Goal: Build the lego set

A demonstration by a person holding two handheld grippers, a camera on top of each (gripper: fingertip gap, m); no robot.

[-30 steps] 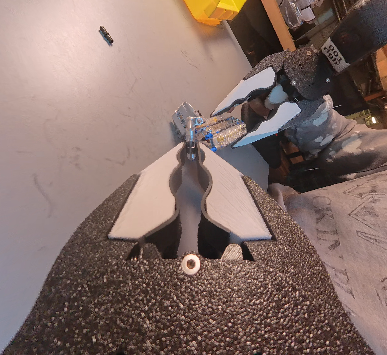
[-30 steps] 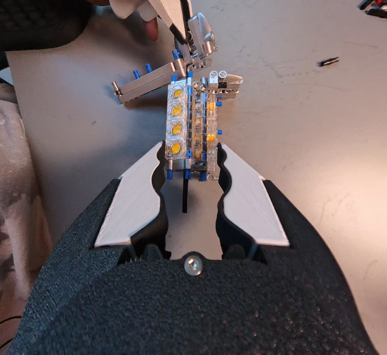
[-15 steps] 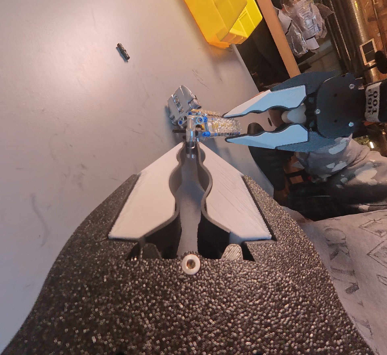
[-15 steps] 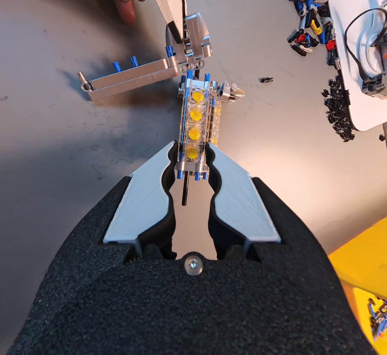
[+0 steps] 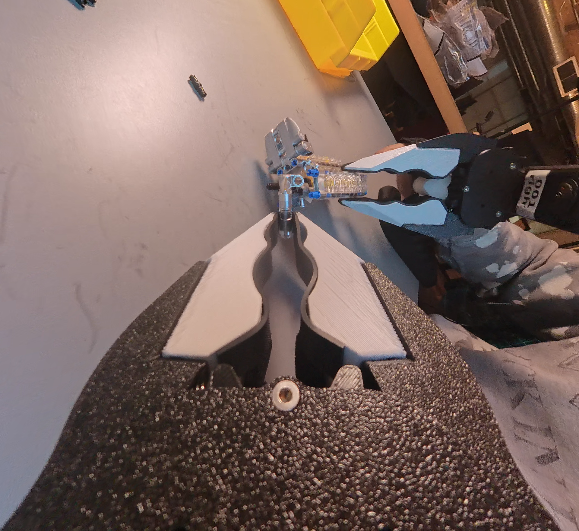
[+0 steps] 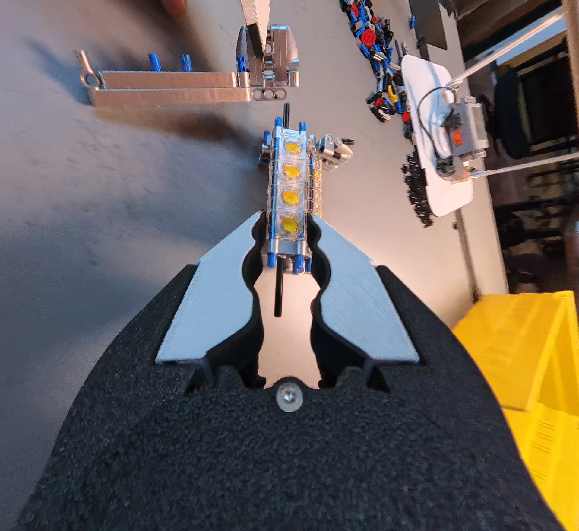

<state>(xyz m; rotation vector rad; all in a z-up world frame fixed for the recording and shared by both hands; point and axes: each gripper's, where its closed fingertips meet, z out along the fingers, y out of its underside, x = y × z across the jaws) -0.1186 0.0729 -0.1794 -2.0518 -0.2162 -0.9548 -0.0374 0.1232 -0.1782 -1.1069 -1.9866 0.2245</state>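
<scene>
We note a yellow bin [image 5: 326, 5] at the far edge of the grey table [image 5: 109, 139]; its contents cannot be made out. A white tray [image 6: 438, 139] on the table carries a grey motor block with a black cable [image 6: 466, 136]. Loose blue, black and red building pieces [image 6: 372, 36] lie just beside the tray.

The left gripper [image 5: 285, 225] has its jaws nearly closed, pinching the end of a silver beam frame [image 6: 175, 89]; in the left wrist view that beam is seen end on. The frame's wedge-shaped silver end piece [image 6: 279, 52] shows beyond the fingers.

The right gripper [image 6: 286, 227] has its jaws part closed, clamped on the sides of a clear block with four yellow pistons [image 6: 289, 183]. A black rod [image 6: 278, 293] sticks out of the block between the fingers. The block's far end sits just short of the silver frame, with a small gap between them.
</scene>
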